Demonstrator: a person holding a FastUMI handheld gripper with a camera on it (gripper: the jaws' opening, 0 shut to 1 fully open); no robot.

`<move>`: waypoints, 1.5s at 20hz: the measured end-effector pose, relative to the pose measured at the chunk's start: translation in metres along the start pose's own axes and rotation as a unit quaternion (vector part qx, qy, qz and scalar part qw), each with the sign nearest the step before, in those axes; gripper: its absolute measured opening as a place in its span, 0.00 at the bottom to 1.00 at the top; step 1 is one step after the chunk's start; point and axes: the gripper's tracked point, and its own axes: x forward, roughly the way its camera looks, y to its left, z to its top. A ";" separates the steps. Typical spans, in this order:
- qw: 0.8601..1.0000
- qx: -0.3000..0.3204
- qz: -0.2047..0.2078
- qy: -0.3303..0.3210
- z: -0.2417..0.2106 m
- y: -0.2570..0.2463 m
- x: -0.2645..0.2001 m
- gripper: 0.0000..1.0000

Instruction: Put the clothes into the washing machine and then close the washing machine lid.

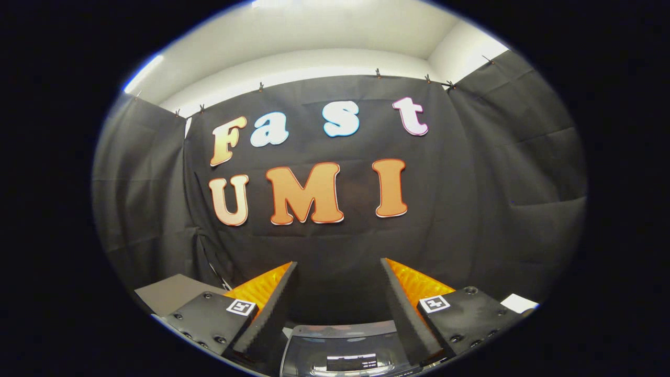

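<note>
Tongs (339, 267) spread wide, released, nothing between the two fingers (267, 309); they aim level at the black cloth booth wall (471, 209) straight ahead, w/ only bare cloth in the gap.

Washing machine, a dark glossy appliance w/ a curved grey-edged top panel (345, 351), sits near, low between the finger bases and under the tongs. Its visible top edge runs left-right, i.e. across the line of the fingers; the rounded front faces toward the camera. A small bright strip on the panel looks like a display, too small to make out. Can't tell whether the lid is up or down from this angle.

Left of the left finger, a flat grey worktop surface (167, 293) reaches back toward the cloth wall. Far right, just beside the right finger mount, a small white flat piece (518, 302), maybe paper or card, can't tell which.

Above the cloth, white room wall and ceiling (324, 36) w/ a light strip at upper left.
</note>
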 end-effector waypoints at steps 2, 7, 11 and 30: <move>1.000 -0.010 -0.002 -0.015 0.021 -0.005 -0.006 0.98; 0.999 -0.018 0.013 -0.028 0.053 -0.003 -0.022 0.98; 0.999 -0.008 0.019 -0.048 0.077 -0.006 -0.031 0.98; 0.998 -0.022 0.017 -0.060 0.086 -0.007 -0.030 0.98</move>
